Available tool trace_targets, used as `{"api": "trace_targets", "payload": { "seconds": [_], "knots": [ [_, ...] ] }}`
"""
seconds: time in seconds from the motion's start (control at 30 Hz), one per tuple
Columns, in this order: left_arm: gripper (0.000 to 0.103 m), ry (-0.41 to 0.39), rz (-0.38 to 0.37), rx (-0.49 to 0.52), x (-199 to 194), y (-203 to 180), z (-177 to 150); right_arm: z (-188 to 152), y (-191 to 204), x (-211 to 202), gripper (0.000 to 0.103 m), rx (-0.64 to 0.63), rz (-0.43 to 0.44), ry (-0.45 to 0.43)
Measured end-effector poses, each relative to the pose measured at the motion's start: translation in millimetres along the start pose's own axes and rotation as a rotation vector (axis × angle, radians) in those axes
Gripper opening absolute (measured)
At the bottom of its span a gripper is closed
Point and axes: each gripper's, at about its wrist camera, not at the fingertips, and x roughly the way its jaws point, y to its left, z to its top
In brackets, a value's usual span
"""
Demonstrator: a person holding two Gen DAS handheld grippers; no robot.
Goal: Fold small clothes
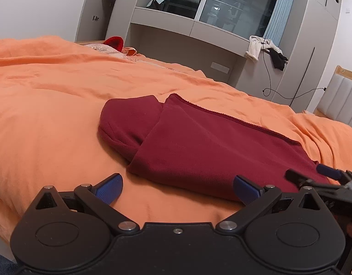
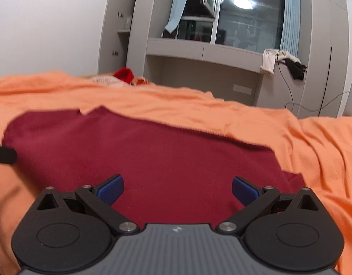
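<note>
A bed covered by an orange sheet (image 1: 49, 105) fills the foreground, backed by grey built-in cabinets (image 1: 318, 29), a dark window (image 1: 240, 2) with pale blue curtains (image 1: 279, 11), and a ledge over which white and black garments (image 1: 263, 48) are draped. A bright red item (image 1: 114, 42) is seen at the far edge of the bed. A maroon garment (image 1: 199, 146) is laid flat on the sheet, folded so that one layer overlaps another, with a stitched hem running along its far edge. The left gripper (image 1: 177, 190) is held low over the sheet at the garment's near edge, its blue-padded fingers (image 1: 109, 189) spread wide and nothing caught between them; the left pad is over bare sheet and the right pad is over the maroon cloth. The right gripper (image 2: 177, 190) is positioned directly above the garment's near part, likewise spread apart and empty, with maroon fabric visible between and beyond both pads. In the left wrist view the right gripper is seen just beside the left one, at the garment's near right corner.
</note>
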Motion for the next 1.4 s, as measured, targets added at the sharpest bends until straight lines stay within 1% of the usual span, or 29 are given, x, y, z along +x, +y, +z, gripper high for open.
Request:
{"api": "trace_targets", "payload": {
  "seconds": [0.1, 0.2, 0.37, 0.87, 1.4],
  "knots": [
    [0.102, 0.001, 0.001, 0.005, 0.3, -1.3, -0.3, -3.1, -5.0, 3.9, 0.103, 0.071, 0.022, 0.020],
    [0.102, 0.001, 0.000, 0.001, 0.8, -1.6, -0.5, -3.9, -10.8, 4.6, 0.103, 0.096, 0.038, 0.028],
    [0.102, 0.001, 0.002, 0.006, 1.2, -1.8, -0.4, -9.2, -10.6, 0.1, 0.103, 0.094, 0.034, 0.022],
    [0.102, 0.002, 0.002, 0.008, 1.4, -2.7, -1.1, -9.8, -10.7, -0.4, 0.103, 0.094, 0.035, 0.019],
    [0.102, 0.008, 0.012, 0.032, 2.9, -5.5, -3.9, -10.8, -11.1, 0.2, 0.103, 0.097, 0.036, 0.019]
  ]
}}
